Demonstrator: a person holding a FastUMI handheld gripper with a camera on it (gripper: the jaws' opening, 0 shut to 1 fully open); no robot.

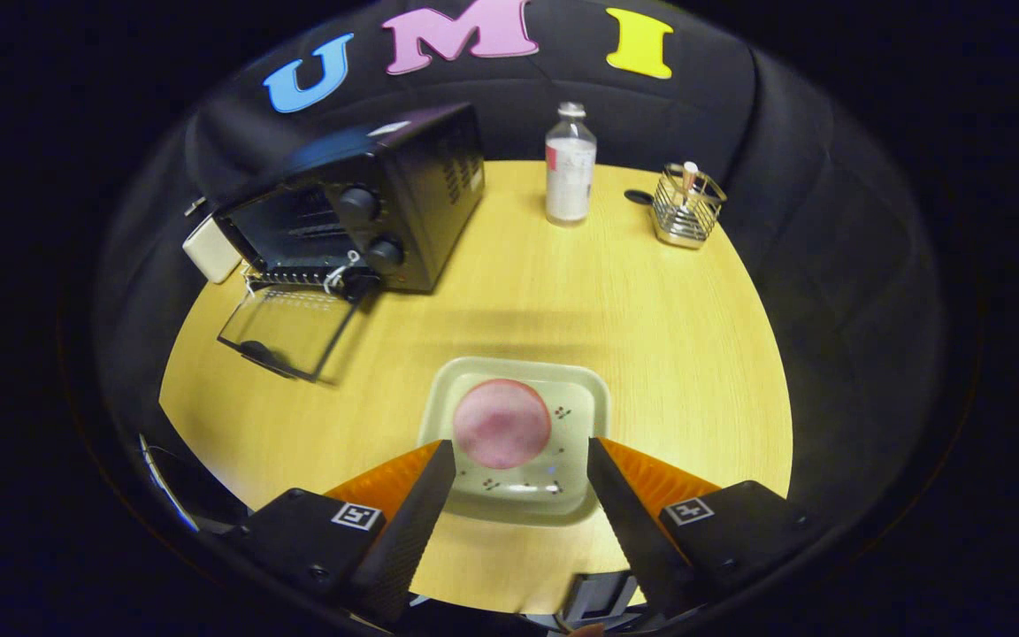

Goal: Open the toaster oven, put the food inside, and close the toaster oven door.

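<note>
The gripper [520, 453] hangs above the wooden table [686, 336] with its two fingers spread wide and nothing held; the gap between the tips is about as broad as the food itself. That food [501, 423], a round pinkish disc, lies on a pale square plate [576, 389] at lower centre of the frame, just ahead of the fingertips and almost squarely between them, so the line from claw to food runs nearly straight forward. Being round, the disc has no long axis to match, and by the look of it the fingers could close across it from either side without turning the wrist.

The toaster oven [368, 208] stands in the upper left of the frame, well apart from the plate, its glass door [284, 327] already dropped flat onto the table toward the viewer, the dark cavity and rack exposed. So the opening step appears done and the food is not yet lifted. The relation that matters: food dead ahead and close, oven up and to the left, its mouth facing down and leftward in the frame, so the carry would likely swing left and approach over the lowered door.

A clear bottle [570, 168] and a wire basket [688, 208] sit at the upper right of the table, off that path
</note>
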